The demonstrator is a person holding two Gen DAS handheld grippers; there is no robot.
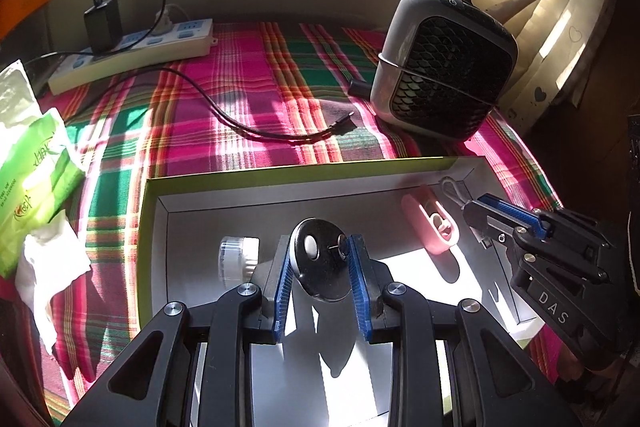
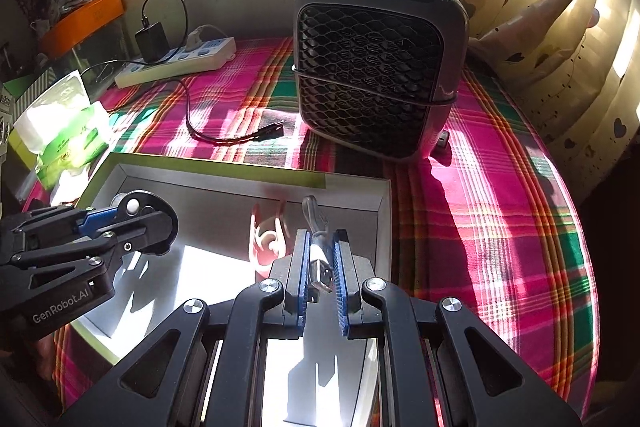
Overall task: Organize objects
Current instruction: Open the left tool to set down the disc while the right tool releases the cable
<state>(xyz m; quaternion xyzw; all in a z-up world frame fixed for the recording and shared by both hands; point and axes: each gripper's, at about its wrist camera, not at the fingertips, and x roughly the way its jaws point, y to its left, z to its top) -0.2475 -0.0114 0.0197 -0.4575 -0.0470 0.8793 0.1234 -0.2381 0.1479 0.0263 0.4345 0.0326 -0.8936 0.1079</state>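
Right gripper (image 2: 320, 267) pinches a USB cable (image 2: 318, 247) above the box (image 2: 224, 173).

"DAS" on the right claw (image 1: 474, 213); "GenRobot.AI" on the left claw (image 2: 160, 219).

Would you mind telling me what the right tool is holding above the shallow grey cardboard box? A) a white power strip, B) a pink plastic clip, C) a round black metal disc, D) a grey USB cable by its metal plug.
D: the right tool is shut on the grey USB cable, its metal plug between the blue pads; the round black metal disc is in the left tool.
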